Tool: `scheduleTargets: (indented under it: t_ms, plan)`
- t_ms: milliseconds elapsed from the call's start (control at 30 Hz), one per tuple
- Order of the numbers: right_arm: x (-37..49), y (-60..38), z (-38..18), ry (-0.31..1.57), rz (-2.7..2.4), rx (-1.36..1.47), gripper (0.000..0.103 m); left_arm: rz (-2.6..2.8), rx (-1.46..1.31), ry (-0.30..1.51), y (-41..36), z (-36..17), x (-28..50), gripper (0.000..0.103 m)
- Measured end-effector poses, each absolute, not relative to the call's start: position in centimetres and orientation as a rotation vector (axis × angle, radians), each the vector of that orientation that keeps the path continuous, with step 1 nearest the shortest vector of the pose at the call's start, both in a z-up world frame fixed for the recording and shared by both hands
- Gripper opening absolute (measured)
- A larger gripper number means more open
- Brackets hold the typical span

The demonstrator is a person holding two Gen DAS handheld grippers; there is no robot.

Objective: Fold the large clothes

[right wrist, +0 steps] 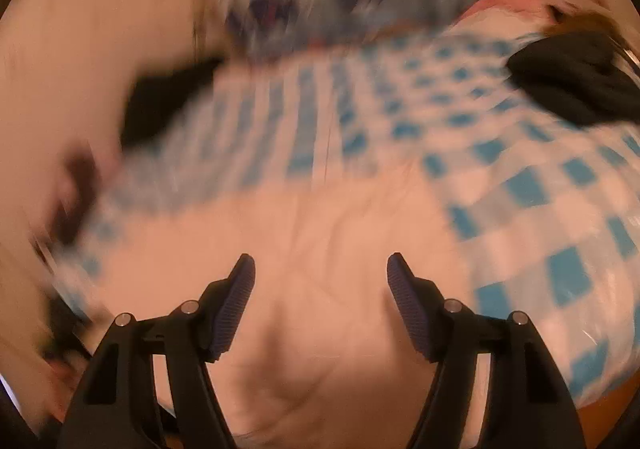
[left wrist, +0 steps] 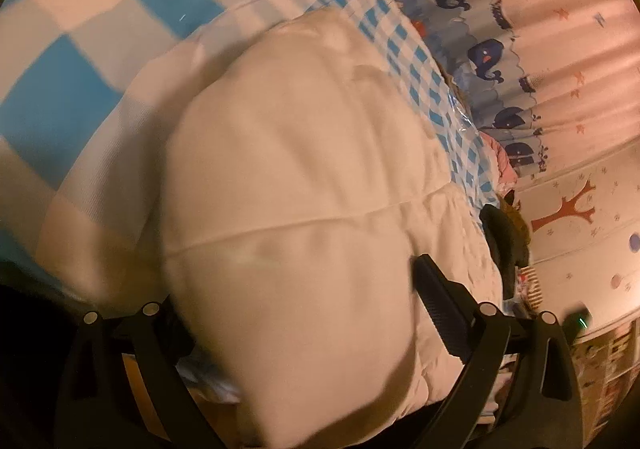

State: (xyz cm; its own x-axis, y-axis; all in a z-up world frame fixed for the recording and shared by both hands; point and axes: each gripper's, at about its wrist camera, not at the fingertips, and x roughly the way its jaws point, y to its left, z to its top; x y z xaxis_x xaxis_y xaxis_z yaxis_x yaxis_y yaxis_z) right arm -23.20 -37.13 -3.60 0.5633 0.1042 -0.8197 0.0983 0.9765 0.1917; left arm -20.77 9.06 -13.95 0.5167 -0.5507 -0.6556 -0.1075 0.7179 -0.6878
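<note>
A large, puffy cream-white quilted garment (left wrist: 304, 177) lies on a blue-and-white checked bed cover (left wrist: 68, 89). In the left wrist view it bulges up between the fingers of my left gripper (left wrist: 296, 289). The right finger (left wrist: 436, 305) shows, and the left one is hidden under the cloth. Whether the jaws pinch the cloth cannot be told. In the right wrist view, which is blurred by motion, my right gripper (right wrist: 320, 269) is open and empty, just above the same cream garment (right wrist: 320, 217).
The checked cover (right wrist: 520, 177) spreads to the right. A dark garment (right wrist: 576, 81) lies at the bed's far right, and also shows in the left wrist view (left wrist: 504, 237). A whale-print curtain (left wrist: 480, 49) and a decorated wall (left wrist: 580, 217) stand behind. A pink cloth (left wrist: 500, 161) lies by the curtain.
</note>
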Motion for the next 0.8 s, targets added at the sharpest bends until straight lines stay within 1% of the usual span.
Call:
scheduleTargets:
  t_ms: [33,67,100,167,267,300,333,367,467,567,600,633,667,733,800]
  plan:
    - [-21.7,-37.5,-6.6,1.094,0.006,0.262,0.067,-0.294,-0.716,0.998,8.7,-13.6,-20.8,0.09]
    - [-21.4,-38.2,-6.5,1.102,0.002,0.305,0.067,-0.294,-0.691,0.988,8.4,-13.3,-20.8,0.09]
    - [-21.3,-38.6,-5.7,1.089,-0.005,0.325,0.067,-0.292,-0.672,0.984,8.3,-12.9,-20.9,0.09]
    - [-21.3,-37.9,-3.0,1.033,-0.026,0.275,0.067,-0.288,-0.611,0.964,7.9,-12.4,-21.3,0.09]
    - [-20.0,-33.3,0.7,0.927,0.049,0.157,0.068,-0.276,-0.578,0.949,7.7,-12.1,-21.5,0.09]
    - [-18.8,-31.2,1.4,0.906,0.08,0.126,0.073,-0.276,-0.57,0.944,7.6,-11.9,-21.5,0.09]
    - [-17.5,-29.6,1.6,0.902,0.112,0.117,0.076,-0.272,-0.559,0.938,7.3,-11.6,-21.5,0.09]
    - [-15.7,-28.0,1.5,0.906,0.138,0.114,0.078,-0.269,-0.548,0.931,7.3,-11.5,-21.6,0.09]
    - [-10.7,-23.0,-0.3,0.935,0.215,0.094,0.078,-0.265,-0.5,0.907,7.2,-11.0,-22.0,0.09]
    - [-7.6,-19.4,-4.2,0.995,0.212,0.081,0.078,-0.261,-0.477,0.895,7.3,-11.0,-22.3,0.09]
    - [-6.3,-18.5,-7.0,1.081,0.191,0.062,0.082,-0.26,-0.467,0.888,7.2,-10.9,-22.3,0.09]
    - [-6.1,-18.0,-8.8,1.141,0.185,0.047,0.085,-0.262,-0.46,0.881,7.1,-10.8,-22.4,0.09]
    - [-5.9,-17.8,-9.4,1.16,0.181,0.039,0.086,-0.266,-0.454,0.871,7.1,-10.7,-22.5,0.09]
    - [-5.8,-18.3,-7.9,1.134,0.178,0.096,0.086,-0.259,-0.421,0.866,6.8,-10.5,-22.7,0.09]
    - [-5.6,-18.3,-5.9,1.069,0.193,0.132,0.086,-0.256,-0.417,0.868,6.7,-10.7,-22.9,0.09]
